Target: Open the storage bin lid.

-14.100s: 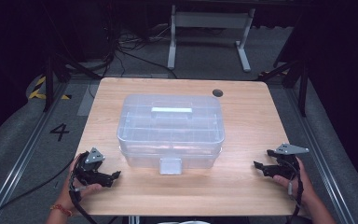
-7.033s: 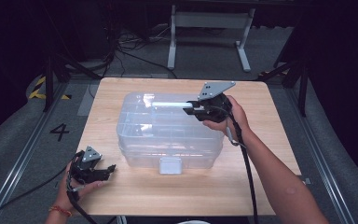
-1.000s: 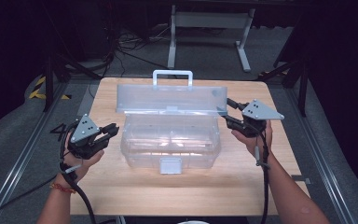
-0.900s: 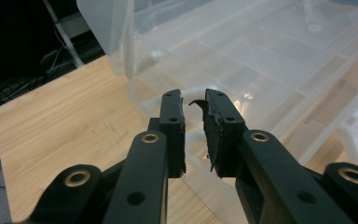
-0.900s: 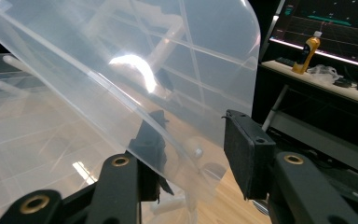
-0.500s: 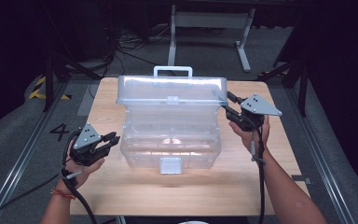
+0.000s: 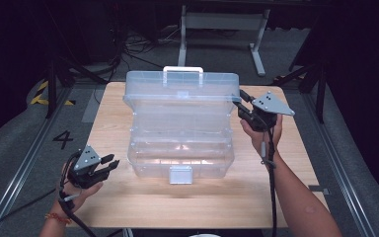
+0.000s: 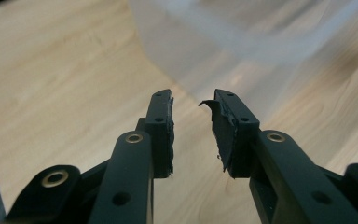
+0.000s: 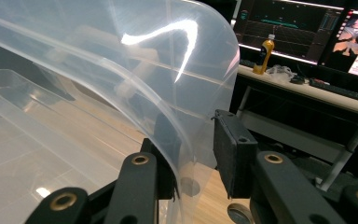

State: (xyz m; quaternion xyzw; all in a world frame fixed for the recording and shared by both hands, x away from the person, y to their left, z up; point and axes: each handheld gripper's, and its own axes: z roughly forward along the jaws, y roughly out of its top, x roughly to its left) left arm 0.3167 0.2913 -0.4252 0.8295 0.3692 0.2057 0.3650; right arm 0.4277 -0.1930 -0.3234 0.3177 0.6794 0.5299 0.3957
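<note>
A clear plastic storage box (image 7: 180, 148) stands mid-table with its lid (image 7: 182, 94) raised upright and its white handle (image 7: 182, 73) on top. My right gripper (image 7: 241, 106) is at the lid's right edge. Its jaws have just been closing, and the clear lid rim (image 9: 121, 60) sits between the pads of the right gripper (image 9: 191, 135). My left gripper (image 7: 112, 163) hangs low near the box's front-left corner, apart from it. Its jaws have just been opening. In its own view the left gripper (image 8: 193, 105) holds nothing, and the box wall (image 8: 223, 46) is just ahead.
The wooden table (image 7: 227, 197) has bare room in front of the box and on both sides. A white latch (image 7: 180, 174) sticks out at the box's front. A metal stand (image 7: 222, 19) is behind the table. A desk with monitors and a yellow bottle (image 9: 265, 50) is beyond.
The lid has swung up to nearly upright. My left gripper has dropped away from the box's left side toward the table. My right gripper stays at the lid's right edge.
</note>
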